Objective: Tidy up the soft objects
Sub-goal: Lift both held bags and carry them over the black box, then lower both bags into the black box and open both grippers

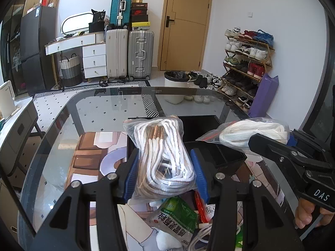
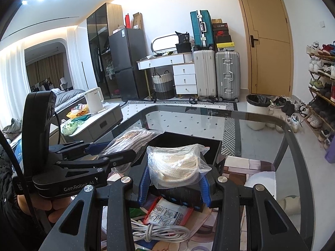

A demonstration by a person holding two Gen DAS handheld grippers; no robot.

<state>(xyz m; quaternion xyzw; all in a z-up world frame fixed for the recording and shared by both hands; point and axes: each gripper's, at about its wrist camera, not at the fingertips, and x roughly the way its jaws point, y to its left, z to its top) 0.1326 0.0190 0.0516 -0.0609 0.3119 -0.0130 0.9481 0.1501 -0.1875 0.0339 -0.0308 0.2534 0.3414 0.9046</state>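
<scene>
Left tool point(image 1: 165, 163): blue pads clamped on either side of a clear bag of white-and-tan laces point(image 1: 163, 154), copper tips showing near the bag's top; bag held above the tabletop, in front of the black box point(image 1: 228, 156).
Right tool point(image 2: 173, 179): blue pads pressed together on a clear bag of white cord point(image 2: 178, 165); this bag also lifted, with the black box point(image 2: 188, 140) right behind it; in the left wrist view the same tool point(image 1: 270, 142) comes in from the right with its bag point(image 1: 251, 133) over the box's right side.
A hand point(image 1: 307, 213) grips the right tool's handle; another hand point(image 2: 41, 207) grips the left tool's.
Below the tools, loose on a patterned mat point(image 1: 92, 152): green-and-white packet point(image 1: 178, 217), coiled white cable point(image 2: 159, 232), red-edged pouch with printed diagrams point(image 2: 167, 213).
Tabletop point(image 2: 261, 133) is dark-rimmed glass, floor tiles visible through it.
Beyond: suitcases point(image 1: 129, 52), wooden door point(image 1: 186, 23), shoe rack point(image 1: 245, 62), white bin point(image 1: 175, 87).
</scene>
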